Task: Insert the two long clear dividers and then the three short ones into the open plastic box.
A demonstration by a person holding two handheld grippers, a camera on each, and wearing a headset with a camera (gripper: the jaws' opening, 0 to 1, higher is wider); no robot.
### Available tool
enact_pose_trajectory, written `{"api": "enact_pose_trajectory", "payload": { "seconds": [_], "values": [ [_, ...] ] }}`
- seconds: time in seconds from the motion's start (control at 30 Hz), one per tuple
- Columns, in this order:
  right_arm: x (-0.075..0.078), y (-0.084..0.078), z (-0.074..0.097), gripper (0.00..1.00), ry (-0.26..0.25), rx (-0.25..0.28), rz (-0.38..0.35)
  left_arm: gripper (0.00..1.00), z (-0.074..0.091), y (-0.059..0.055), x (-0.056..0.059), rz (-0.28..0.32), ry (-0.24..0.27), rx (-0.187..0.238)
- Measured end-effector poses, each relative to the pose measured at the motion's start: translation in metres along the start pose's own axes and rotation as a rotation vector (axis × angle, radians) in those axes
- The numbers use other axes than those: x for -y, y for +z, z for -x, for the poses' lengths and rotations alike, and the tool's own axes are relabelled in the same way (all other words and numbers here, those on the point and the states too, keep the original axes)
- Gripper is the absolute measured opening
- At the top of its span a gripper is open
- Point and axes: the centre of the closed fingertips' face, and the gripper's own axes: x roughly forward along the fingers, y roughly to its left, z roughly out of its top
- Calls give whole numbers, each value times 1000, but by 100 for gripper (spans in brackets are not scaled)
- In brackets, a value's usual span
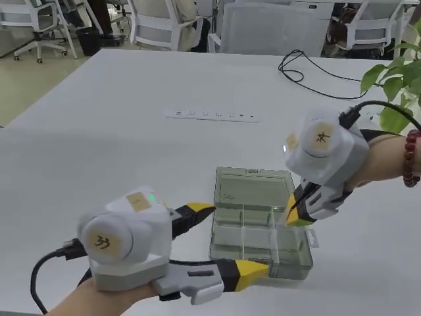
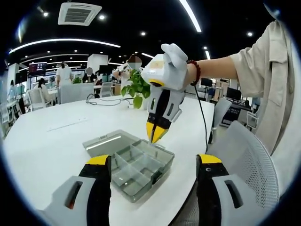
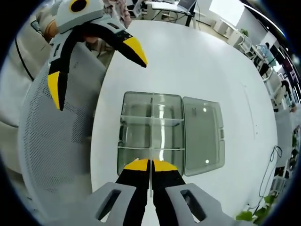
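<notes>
Open plastic box [image 1: 289, 268] lower centre, left gripper [image 1: 231, 237] spread wide at its left edge, right gripper [image 1: 296, 218] pinched closed over right rim

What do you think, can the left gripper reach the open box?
Probably yes. The left gripper is open right beside the box, nothing between them; the right gripper is at its other side.

Around the box [image 1: 262, 245] the table [image 1: 99, 145] lies bare, power strip [image 1: 212, 116] well beyond.

The box [image 2: 133, 190] sits on the table [image 2: 47, 141], ahead of the left hand-held gripper's [image 2: 154, 161] spread jaws. The right hand-held gripper [image 2: 154, 135] pinches a divider [image 2: 151, 145] above it.
</notes>
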Motion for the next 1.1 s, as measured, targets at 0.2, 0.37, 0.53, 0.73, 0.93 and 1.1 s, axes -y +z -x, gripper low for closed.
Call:
{"api": "enact_pose_trajectory", "payload": {
  "seconds": [0.2,0.37,0.53,0.73,0.93,1.1],
  "values": [
    [3,-6,-7,2,9,-14,-18,82,-1,2,0,20,-1,17],
    [2,-7,-10,2,27,-11,-21,84,-2,0,0,18,-2,2],
    [2,-7,-10,2,32,-12,-15,84,-3,-1,-1,22,0,-5],
    [1,-6,-13,2,40,-20,-5,84,-3,-2,-1,22,-1,-13],
    [0,-6,-10,2,42,-23,9,83,-1,-1,-2,15,4,-14],
    [0,-6,-7,2,42,-16,7,83,-1,-3,-2,14,3,-19]
  ]
}}
